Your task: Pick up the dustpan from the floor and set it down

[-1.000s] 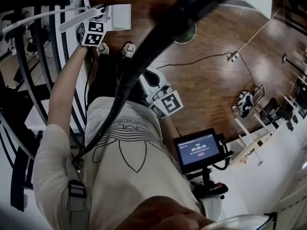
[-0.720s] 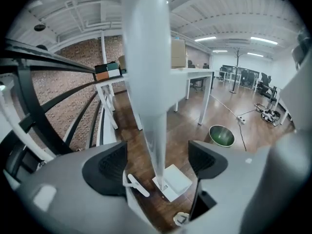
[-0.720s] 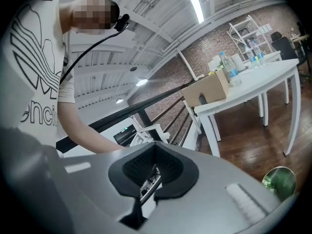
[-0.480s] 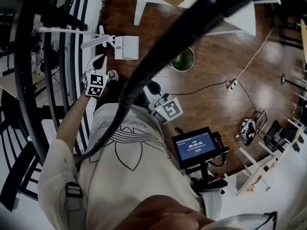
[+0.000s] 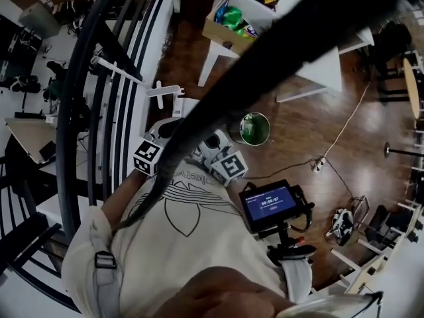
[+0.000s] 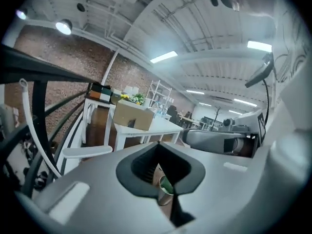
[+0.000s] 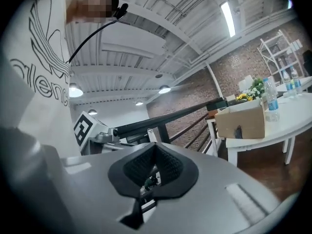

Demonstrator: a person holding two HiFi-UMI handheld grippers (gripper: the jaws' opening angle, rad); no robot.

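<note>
Down on the glossy brown plank floor point(image 5: 291, 124) the white plastic dustpan point(image 5: 165, 91) rests beside the black tubular railing point(image 5: 65, 151). Its long axis runs across the head view: the flat, paddle-shaped handle reaches toward the railing bars, while the boxy pan end lies toward the green-lined metal bucket point(image 5: 254, 130) and is partly covered by a thick dark cable close to the camera. No gripper touches it. A second earlier the left arm was stretched out with its gripper right at that handle. Since then the left gripper point(image 6: 173, 199) has come up in front of the person's pale printed shirt, well apart from the dustpan, and the right gripper point(image 7: 138, 204) has drawn in just beside it, their marker cubes nearly side by side. The view has also swung, so that a white table point(image 5: 318, 68) carrying a cardboard box point(image 5: 228, 32) now shows. Both grippers' jaws are pressed together with nothing between them. Their grey moulded shells meet along a seam, and the ribbed black pads leave a diamond-shaped window, through which the left gripper view shows the bucket.
</note>
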